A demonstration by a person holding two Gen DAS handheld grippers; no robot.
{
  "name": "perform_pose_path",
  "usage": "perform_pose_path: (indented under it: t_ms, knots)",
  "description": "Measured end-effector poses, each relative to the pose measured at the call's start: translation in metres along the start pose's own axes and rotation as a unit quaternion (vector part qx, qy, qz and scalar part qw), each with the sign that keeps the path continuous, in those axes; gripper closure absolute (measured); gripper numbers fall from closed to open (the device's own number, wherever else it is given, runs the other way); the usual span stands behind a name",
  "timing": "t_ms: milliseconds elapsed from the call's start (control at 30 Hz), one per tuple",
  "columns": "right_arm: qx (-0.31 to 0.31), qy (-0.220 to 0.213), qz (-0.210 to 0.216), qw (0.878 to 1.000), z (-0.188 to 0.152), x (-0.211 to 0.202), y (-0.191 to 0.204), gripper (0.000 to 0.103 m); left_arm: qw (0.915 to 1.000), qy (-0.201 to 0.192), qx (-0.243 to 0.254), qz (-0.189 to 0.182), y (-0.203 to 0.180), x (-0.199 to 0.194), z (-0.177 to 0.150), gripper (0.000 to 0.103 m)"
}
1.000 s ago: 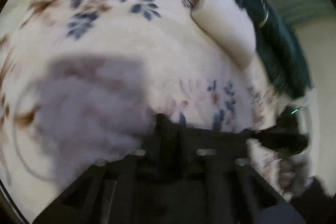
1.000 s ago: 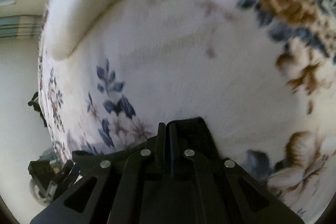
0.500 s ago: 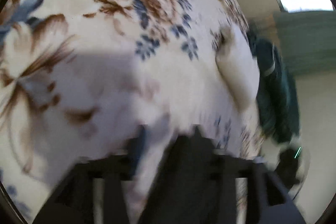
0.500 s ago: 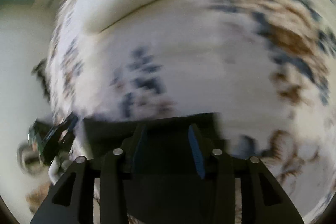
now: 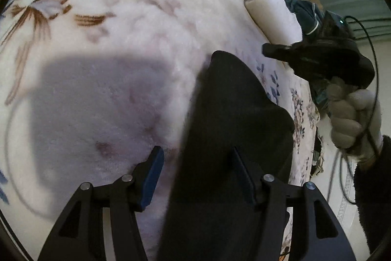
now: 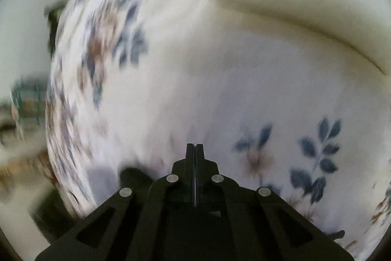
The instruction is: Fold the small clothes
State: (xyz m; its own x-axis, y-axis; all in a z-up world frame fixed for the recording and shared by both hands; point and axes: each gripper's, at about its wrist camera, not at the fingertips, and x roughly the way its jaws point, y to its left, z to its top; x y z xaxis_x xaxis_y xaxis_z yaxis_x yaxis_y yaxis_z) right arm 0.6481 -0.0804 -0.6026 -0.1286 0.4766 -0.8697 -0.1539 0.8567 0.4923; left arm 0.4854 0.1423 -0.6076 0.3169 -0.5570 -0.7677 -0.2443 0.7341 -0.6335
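- The black garment [image 5: 229, 138] lies in a long strip on the floral blanket [image 5: 127, 45] of the bed, its near end running under the left gripper [image 5: 198, 177].
- Left gripper: fingers [image 5: 152, 175] spread, having just been opening; cloth lies between them, but the pads do not press on it.
- Right gripper [image 6: 195, 155]: fingers just closed flat together, nothing between them. In the left wrist view it is held in a gloved hand [image 5: 352, 119] above the garment's far side.
- Judgement: a fold appears just laid and released; the next move calls for a fresh grip on an edge.
- No brand, label or writing is legible.
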Motion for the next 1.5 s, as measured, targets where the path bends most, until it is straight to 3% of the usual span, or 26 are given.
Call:
perform_pose_path:
  t_ms: [33,100,133,167,233,267,333,367,400,533,667,700,733,800,867,967,1033,1067,1100,1133,1167,1267,1300,1333,1367,1500]
  knots:
    - [0.007,0.018,0.030,0.999,-0.001,-0.003,-0.001,0.103,1.0000,0.000,-0.001,0.000,0.000,-0.002,0.001,0.048]
    - [0.007,0.041,0.045,0.998,-0.015,-0.017,-0.003,0.100,1.0000,-0.002,0.002,-0.006,-0.005,0.001,0.011,0.048]
    - [0.008,0.036,0.038,0.999,-0.029,-0.030,-0.008,0.090,1.0000,-0.005,0.006,-0.005,-0.009,0.003,0.019,0.048]
    - [0.015,0.030,0.032,0.999,-0.038,-0.038,-0.013,0.064,0.9999,-0.006,0.010,-0.006,-0.014,0.007,0.027,0.048]
    - [0.056,0.006,0.025,0.998,-0.067,-0.063,-0.042,0.039,0.9997,-0.006,0.020,-0.008,-0.023,0.016,0.045,0.048]
    - [0.092,-0.004,0.025,0.995,-0.084,-0.078,-0.065,0.039,0.9997,-0.001,0.026,-0.003,-0.028,0.024,0.055,0.048]
    - [0.146,-0.010,0.026,0.989,-0.114,-0.090,-0.102,0.039,0.9994,0.006,0.032,0.007,-0.034,0.038,0.070,0.049]
    - [0.183,-0.013,0.023,0.983,-0.138,-0.094,-0.127,0.039,0.9992,0.001,0.039,0.012,-0.039,0.044,0.076,0.060]
    - [0.210,-0.014,0.020,0.977,-0.157,-0.096,-0.144,0.039,0.9988,-0.007,0.046,0.013,-0.042,0.045,0.079,0.091]
    - [0.281,0.006,0.043,0.959,-0.221,-0.078,-0.185,0.039,0.9979,-0.024,0.050,0.033,-0.043,0.050,0.081,0.092]
    - [0.281,0.041,0.038,0.958,-0.266,-0.043,-0.182,0.040,0.9990,-0.042,-0.004,0.011,-0.025,0.043,0.077,0.092]
    - [0.276,0.041,0.029,0.960,-0.271,-0.040,-0.179,0.047,0.9989,-0.044,-0.013,0.010,-0.023,0.043,0.078,0.092]
    - [0.272,0.030,0.015,0.962,-0.277,-0.040,-0.176,0.088,0.9987,-0.046,-0.019,0.011,-0.022,0.043,0.077,0.092]
    - [0.282,0.004,0.007,0.960,-0.289,-0.049,-0.173,0.090,0.9984,-0.048,-0.028,0.011,-0.021,0.041,0.077,0.092]
    - [0.276,0.004,-0.010,0.961,-0.299,-0.059,-0.167,0.091,0.9987,-0.042,-0.029,0.004,-0.024,0.041,0.079,0.092]
    - [0.236,0.045,-0.041,0.970,-0.307,-0.054,-0.166,0.092,0.9985,-0.036,-0.040,-0.004,-0.027,0.035,0.086,0.087]
    - [0.232,0.048,-0.037,0.971,-0.311,-0.053,-0.172,0.089,0.9989,-0.034,-0.031,0.005,-0.033,0.026,0.086,0.068]
    - [0.242,0.051,-0.018,0.969,-0.315,-0.055,-0.177,0.078,0.9993,-0.032,-0.018,0.008,-0.037,0.021,0.084,0.053]
    - [0.253,0.052,-0.004,0.966,-0.319,-0.057,-0.182,0.068,0.9994,-0.033,-0.008,0.008,-0.040,0.017,0.080,0.047]
    - [0.276,0.045,0.016,0.960,-0.325,-0.059,-0.189,0.045,0.9993,-0.034,0.001,0.011,-0.042,0.013,0.075,0.047]
    - [0.291,0.038,0.026,0.956,-0.330,-0.063,-0.196,0.038,0.9993,-0.033,0.006,0.016,-0.043,0.008,0.069,0.047]
    - [0.326,0.067,0.039,0.942,-0.344,-0.045,-0.209,0.038,0.9992,-0.028,0.006,0.027,-0.038,0.001,0.050,0.047]
    - [0.330,0.067,0.068,0.939,-0.346,-0.037,-0.208,0.040,0.9990,-0.027,0.005,0.035,-0.035,-0.003,0.040,0.047]
    - [0.335,0.053,0.070,0.938,-0.349,-0.036,-0.206,0.072,0.9989,-0.026,0.003,0.038,-0.033,-0.006,0.035,0.047]
    - [0.336,0.028,0.061,0.940,-0.352,-0.042,-0.202,0.090,0.9986,-0.026,0.002,0.045,-0.030,-0.012,0.026,0.047]
    - [0.309,-0.026,0.017,0.950,-0.365,-0.079,-0.173,0.091,0.9981,-0.030,-0.008,0.054,-0.020,-0.028,0.002,0.047]
